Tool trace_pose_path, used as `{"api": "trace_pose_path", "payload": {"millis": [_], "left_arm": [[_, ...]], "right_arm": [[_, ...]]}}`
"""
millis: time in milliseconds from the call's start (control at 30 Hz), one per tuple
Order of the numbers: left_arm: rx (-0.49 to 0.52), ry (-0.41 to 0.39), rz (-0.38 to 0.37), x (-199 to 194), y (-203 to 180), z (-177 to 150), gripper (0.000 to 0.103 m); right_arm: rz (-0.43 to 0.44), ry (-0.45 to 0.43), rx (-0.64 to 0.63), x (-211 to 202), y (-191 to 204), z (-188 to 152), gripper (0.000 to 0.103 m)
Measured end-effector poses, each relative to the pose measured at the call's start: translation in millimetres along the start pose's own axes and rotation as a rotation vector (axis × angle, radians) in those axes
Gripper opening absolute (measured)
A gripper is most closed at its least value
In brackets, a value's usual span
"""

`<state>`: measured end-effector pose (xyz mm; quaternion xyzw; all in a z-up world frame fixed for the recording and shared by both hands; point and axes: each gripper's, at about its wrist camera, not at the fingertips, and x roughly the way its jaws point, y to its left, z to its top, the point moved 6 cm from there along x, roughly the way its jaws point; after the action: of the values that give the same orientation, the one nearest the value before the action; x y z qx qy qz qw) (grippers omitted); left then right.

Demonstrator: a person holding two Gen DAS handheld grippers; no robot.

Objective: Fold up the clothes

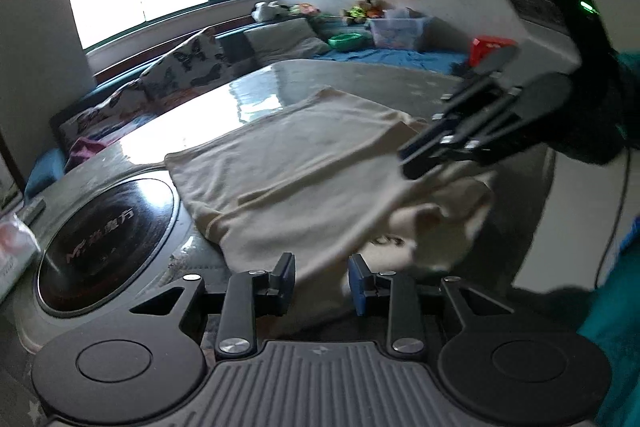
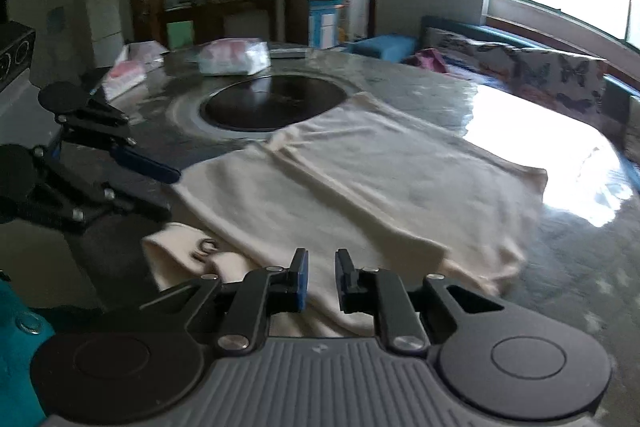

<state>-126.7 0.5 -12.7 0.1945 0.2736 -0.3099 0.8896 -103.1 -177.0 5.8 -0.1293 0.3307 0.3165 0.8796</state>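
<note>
We're looking at a soft, floppy cream cotton garment (image 2: 360, 187) lying partly folded on the glossy grey surface (image 2: 560, 267), both tools, left tool (image 1: 320, 281) and right tool (image 2: 320, 277), gaping empty, so we're reckoning pinch a hem corner.

A shirt (image 2: 360, 187) lay on the table (image 2: 560, 247), just beside the round inset plate (image 2: 276, 103). Packets (image 2: 234, 57) sat beyond the plate, and a sofa (image 2: 540, 67) stood behind the table.
</note>
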Motion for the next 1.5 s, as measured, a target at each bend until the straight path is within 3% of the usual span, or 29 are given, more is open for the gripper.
{"api": "trace_pose_path", "payload": {"millis": [167, 400, 500, 633, 700, 800, 1067, 1267, 1367, 1500], "left_arm": [[0.056, 0.001, -0.004, 0.2, -9.0, -5.9, 0.036], [0.108, -0.031, -0.028, 12.6, -23.5, -2.8, 0.036], [0.121, -0.054, -0.035, 14.0, -26.1, 0.9, 0.036], [0.122, -0.078, -0.046, 16.3, -27.9, 5.1, 0.036], [0.116, -0.085, -0.049, 18.4, -27.7, 6.8, 0.028], [0.083, -0.092, -0.053, 20.3, -23.6, 11.6, 0.015], [-0.058, -0.109, -0.052, 27.8, 7.5, 37.9, 0.010], [-0.080, -0.099, -0.055, 36.5, 13.5, 41.7, 0.010], [-0.085, -0.097, -0.059, 34.8, 12.8, 39.5, 0.010], [-0.076, -0.095, -0.061, 30.1, 9.6, 33.5, 0.014]], "right_arm": [[0.049, 0.005, -0.018, 8.4, 10.0, 4.9, 0.017], [0.016, 0.002, 0.012, -13.1, -0.5, 0.3, 0.018], [-0.009, 0.009, 0.008, -23.3, -6.2, -3.2, 0.033], [-0.018, 0.025, -0.040, -36.1, -5.3, -7.7, 0.035], [-0.022, 0.032, -0.065, -42.5, -4.9, -9.9, 0.042], [-0.015, 0.039, -0.104, -50.0, -0.9, -12.3, 0.046], [-0.006, 0.030, -0.220, -47.7, 17.8, -18.4, 0.057], [-0.028, -0.017, -0.251, -30.7, 18.0, -13.1, 0.053], [-0.035, -0.010, -0.286, -19.5, 16.8, -14.5, 0.045], [-0.045, 0.033, -0.315, -10.5, 14.7, -19.8, 0.022]]}}
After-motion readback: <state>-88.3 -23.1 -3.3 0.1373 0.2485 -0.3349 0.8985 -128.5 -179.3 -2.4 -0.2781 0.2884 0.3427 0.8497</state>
